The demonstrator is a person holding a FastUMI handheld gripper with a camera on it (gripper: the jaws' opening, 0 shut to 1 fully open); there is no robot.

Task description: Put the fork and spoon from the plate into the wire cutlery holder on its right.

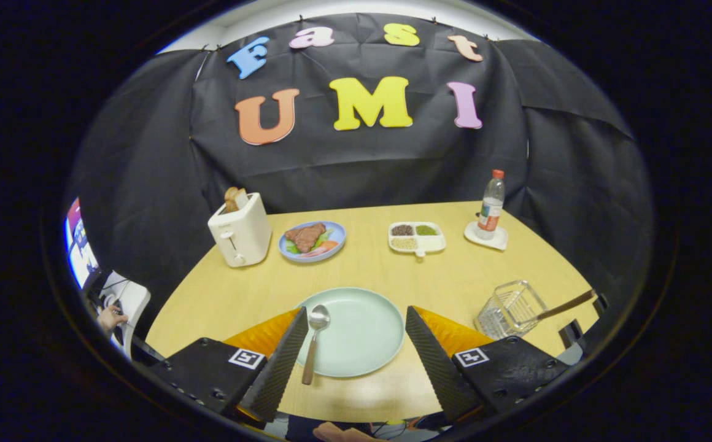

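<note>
Spoon with a wooden handle lies on the left part of the pale green plate, its bowl pointing away toward the far side of the table and its handle running back over the plate's near rim onto the wood. It sits just inside the left finger of the gripper, close beside that finger's inner face, though whether the two touch I cannot tell. The fingers stand wide apart, one on either side of the plate, and they hold nothing.

To the right of the plate, just beyond the right finger, stands the clear wire cutlery holder. It leans a little, and a dark wooden handle sticks out of it to the right; whether that handle belongs to the fork cannot be made out, since the working end is hidden inside the holder.

All of this rests on a round light wooden table. At the far side stand a cream toaster with bread in its slot, a blue plate of meat and vegetables just right of it, a white divided dish with grains in its sections, and a water bottle with a red cap on a white coaster. Off the table's left edge, a person's hand rests near a lit screen.
</note>
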